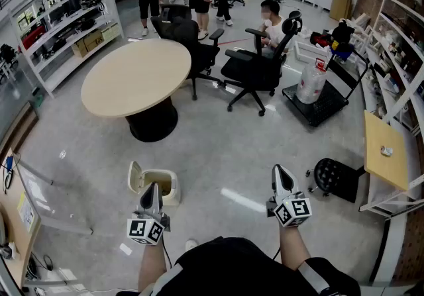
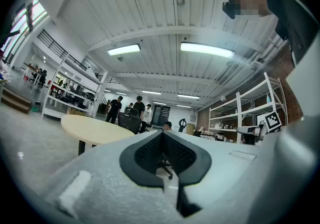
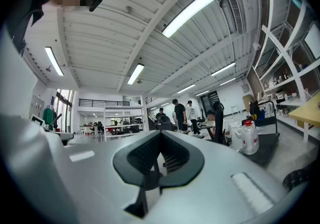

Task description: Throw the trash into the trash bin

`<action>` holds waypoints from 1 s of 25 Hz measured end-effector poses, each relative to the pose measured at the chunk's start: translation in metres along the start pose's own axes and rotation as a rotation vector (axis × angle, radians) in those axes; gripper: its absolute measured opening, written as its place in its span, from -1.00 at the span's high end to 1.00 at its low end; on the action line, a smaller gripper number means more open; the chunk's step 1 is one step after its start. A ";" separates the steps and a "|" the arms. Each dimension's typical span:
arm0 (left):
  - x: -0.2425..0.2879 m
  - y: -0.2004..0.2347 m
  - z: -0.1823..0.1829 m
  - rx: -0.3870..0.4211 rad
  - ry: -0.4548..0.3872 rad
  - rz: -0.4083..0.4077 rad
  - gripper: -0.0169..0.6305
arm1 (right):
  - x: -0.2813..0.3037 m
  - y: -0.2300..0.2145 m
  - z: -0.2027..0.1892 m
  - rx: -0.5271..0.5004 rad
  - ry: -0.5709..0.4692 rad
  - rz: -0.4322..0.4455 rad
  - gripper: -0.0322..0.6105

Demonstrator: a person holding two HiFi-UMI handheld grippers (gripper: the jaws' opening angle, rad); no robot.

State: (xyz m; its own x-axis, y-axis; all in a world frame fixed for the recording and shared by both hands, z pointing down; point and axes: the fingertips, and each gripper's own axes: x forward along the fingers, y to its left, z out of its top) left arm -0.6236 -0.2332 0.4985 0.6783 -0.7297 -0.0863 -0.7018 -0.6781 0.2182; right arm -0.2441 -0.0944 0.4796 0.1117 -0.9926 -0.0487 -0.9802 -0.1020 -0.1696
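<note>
My left gripper and right gripper are pressed together, empty; the small white scrap on the grey floor looks light and flimsy, best pinched by an edge.

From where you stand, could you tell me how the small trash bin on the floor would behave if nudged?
The trash bin looks small and plastic, so probably light. It sits on smooth, glossy floor, so a nudge would likely slide it. Its lid stands open to one side, which might tip it that way.
</note>
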 end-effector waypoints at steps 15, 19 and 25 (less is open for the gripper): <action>0.017 -0.014 0.009 0.023 -0.010 -0.047 0.94 | -0.004 -0.010 0.002 0.020 -0.016 -0.014 0.89; 0.027 -0.024 0.007 0.025 -0.002 -0.070 0.94 | -0.005 -0.003 0.004 -0.110 0.006 0.016 0.89; 0.050 -0.060 -0.005 0.020 0.009 -0.127 0.94 | -0.024 -0.020 0.013 -0.229 0.003 0.000 0.89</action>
State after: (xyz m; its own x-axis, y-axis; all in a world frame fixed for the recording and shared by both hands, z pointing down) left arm -0.5466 -0.2291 0.4857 0.7641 -0.6368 -0.1033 -0.6140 -0.7670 0.1864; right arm -0.2253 -0.0676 0.4710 0.1116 -0.9927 -0.0457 -0.9918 -0.1142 0.0581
